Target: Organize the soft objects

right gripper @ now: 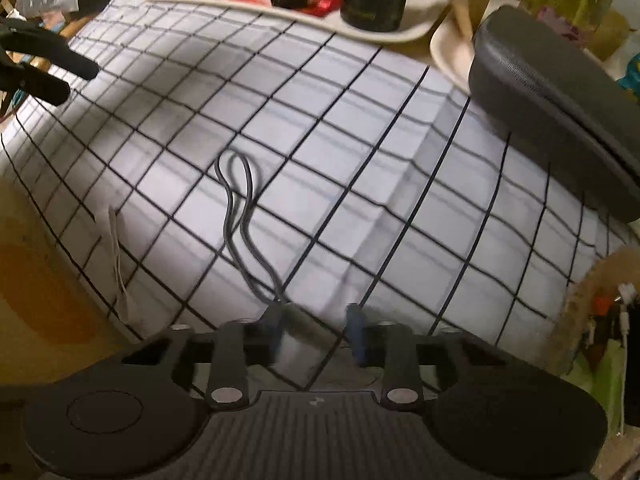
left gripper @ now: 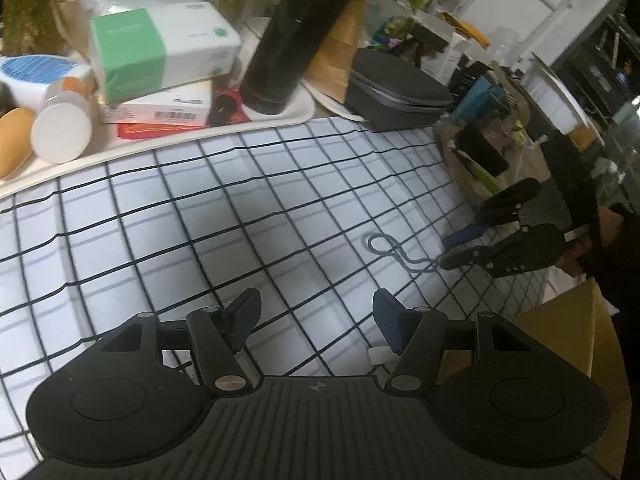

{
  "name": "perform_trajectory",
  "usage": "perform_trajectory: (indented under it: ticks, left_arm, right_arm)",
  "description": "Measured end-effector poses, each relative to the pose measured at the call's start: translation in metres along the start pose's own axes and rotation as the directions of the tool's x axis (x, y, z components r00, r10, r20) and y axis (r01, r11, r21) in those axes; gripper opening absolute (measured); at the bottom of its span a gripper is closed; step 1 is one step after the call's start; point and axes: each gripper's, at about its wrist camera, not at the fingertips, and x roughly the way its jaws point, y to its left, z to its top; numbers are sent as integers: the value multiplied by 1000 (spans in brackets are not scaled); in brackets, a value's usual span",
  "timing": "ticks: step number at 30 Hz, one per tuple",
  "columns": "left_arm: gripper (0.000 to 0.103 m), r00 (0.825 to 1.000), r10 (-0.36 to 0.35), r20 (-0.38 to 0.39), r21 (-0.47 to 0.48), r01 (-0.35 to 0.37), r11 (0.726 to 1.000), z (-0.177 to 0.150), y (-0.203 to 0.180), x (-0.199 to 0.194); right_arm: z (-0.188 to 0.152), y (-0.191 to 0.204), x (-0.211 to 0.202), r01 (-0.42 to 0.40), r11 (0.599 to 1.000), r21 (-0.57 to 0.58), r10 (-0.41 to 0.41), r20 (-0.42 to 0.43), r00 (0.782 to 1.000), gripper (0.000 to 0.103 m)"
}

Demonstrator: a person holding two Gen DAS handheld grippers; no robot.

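A white cloth with a black grid (left gripper: 224,216) (right gripper: 360,168) is spread over the table. On it lies a thin grey cord (left gripper: 394,254) (right gripper: 234,200) with a loop at its far end. My right gripper (right gripper: 316,332) (left gripper: 444,252) points steeply down at the cord's near end. Its jaws stand apart, the cord's end is beside the left finger, and cloth shows between the pads. My left gripper (left gripper: 316,320) (right gripper: 80,80) hovers open over bare cloth with nothing between its fingers, to the left of the cord.
Behind the cloth a cream tray (left gripper: 296,114) holds a black tumbler (left gripper: 296,40), a green-and-white box (left gripper: 160,48) and white bottles (left gripper: 64,128). A grey zip case (left gripper: 396,92) (right gripper: 560,112) lies at the cloth's back corner. A cardboard box (left gripper: 568,332) and a basket of clutter (left gripper: 480,160) stand at its right side.
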Motion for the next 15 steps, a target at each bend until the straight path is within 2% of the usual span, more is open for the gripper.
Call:
perform_trajectory:
  ticks: [2, 4, 5, 6, 11, 15]
  left_arm:
    - [61, 1000, -27, -14, 37, 28, 999, 1, -2, 4]
    - [60, 998, -58, -32, 74, 60, 995, 3, -4, 9]
    - [60, 996, -83, -45, 107, 88, 990, 3, -6, 13]
    - [60, 992, -111, -55, 147, 118, 982, 3, -8, 16]
    - [60, 973, -199, -117, 328, 227, 917, -4, -20, 44]
    - [53, 954, -252, -160, 455, 298, 839, -14, -31, 60]
  right_arm:
    - [-2, 2, 1, 2, 1000, -14, -2, -2, 1000, 18]
    - [-1, 5, 2, 16, 999, -37, -17, -13, 1000, 15]
    - [-1, 6, 1, 23, 999, -44, -24, -17, 1000, 9]
    - [-1, 7, 3, 25, 998, -50, -26, -27, 999, 9]
    - [-2, 8, 5, 26, 999, -47, -27, -30, 999, 9]
    - [0, 8, 7, 23, 999, -45, -25, -31, 999, 9]
